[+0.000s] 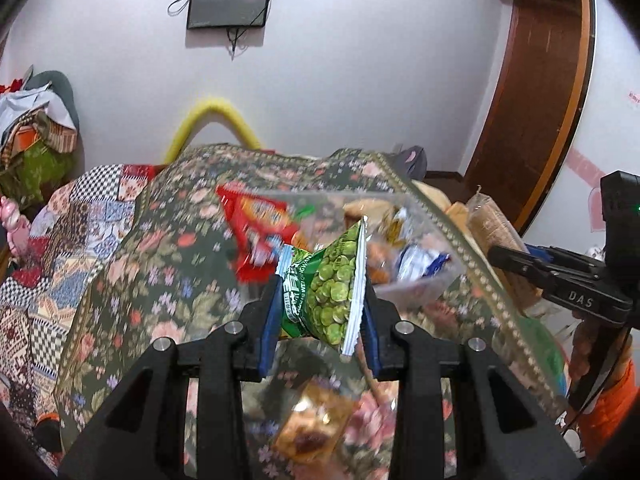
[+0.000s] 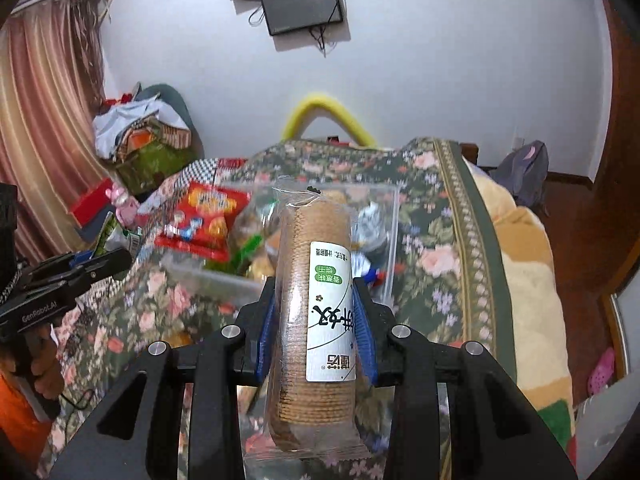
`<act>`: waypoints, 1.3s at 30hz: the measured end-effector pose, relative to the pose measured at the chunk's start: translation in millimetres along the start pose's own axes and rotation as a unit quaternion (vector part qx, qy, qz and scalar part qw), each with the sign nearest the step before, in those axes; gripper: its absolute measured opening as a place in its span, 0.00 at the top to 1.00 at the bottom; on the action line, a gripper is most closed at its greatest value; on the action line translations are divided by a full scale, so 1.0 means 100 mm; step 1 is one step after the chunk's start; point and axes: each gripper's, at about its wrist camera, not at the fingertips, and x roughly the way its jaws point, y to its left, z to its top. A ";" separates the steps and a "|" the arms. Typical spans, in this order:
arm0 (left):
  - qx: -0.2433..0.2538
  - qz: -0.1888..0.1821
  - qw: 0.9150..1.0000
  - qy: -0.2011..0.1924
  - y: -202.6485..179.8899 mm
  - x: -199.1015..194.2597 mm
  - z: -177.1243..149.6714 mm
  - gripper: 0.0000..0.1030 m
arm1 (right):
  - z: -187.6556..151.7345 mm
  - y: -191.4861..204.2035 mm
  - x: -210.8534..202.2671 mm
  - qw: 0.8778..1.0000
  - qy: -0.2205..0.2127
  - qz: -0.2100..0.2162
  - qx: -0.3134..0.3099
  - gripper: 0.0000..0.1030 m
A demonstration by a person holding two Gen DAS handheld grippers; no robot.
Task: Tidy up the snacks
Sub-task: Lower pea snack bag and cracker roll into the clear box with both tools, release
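Observation:
My left gripper (image 1: 320, 304) is shut on a green packet of peas (image 1: 332, 292), held above the floral bedspread. My right gripper (image 2: 316, 316) is shut on a clear-wrapped roll of round brown biscuits (image 2: 316, 280) with a white label. Beyond both stands a clear plastic bin (image 2: 390, 216) holding several snacks, with a red snack bag (image 2: 204, 216) leaning over its left side. The same red snack bag (image 1: 260, 228) and clear plastic bin (image 1: 436, 276) lie just behind the pea packet. The right gripper's arm (image 1: 560, 280) shows with the biscuit roll (image 1: 492, 224); the left gripper (image 2: 96, 264) shows with the pea packet (image 2: 112, 236).
An orange-brown snack packet (image 1: 316, 428) lies on the floral bedspread (image 1: 168, 264) below my left gripper. A patchwork quilt (image 1: 48, 248) covers the left of the bed. A pile of clothes (image 2: 140, 136) sits by the curtain. A person's hand (image 2: 44, 364) grips the left tool.

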 end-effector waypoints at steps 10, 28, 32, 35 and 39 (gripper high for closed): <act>0.010 -0.004 1.000 -0.007 -0.19 0.33 0.40 0.66 | 0.35 -0.06 0.15 1.000 -0.029 -0.005 0.011 0.69; 0.004 0.008 0.998 0.067 -0.22 1.48 0.65 0.66 | 0.44 -0.34 0.70 0.999 0.014 -0.033 0.029 0.69; 0.009 0.018 0.996 0.084 -0.25 1.66 0.62 0.65 | 0.41 -0.39 0.80 0.998 0.025 -0.026 0.045 0.69; 0.009 0.022 0.995 0.098 -0.27 1.78 0.59 0.65 | 0.39 -0.39 0.86 0.998 0.030 -0.028 0.049 0.69; 0.004 0.022 0.994 0.108 -0.27 1.80 0.56 0.64 | 0.38 -0.39 0.91 0.997 0.041 -0.031 0.051 0.68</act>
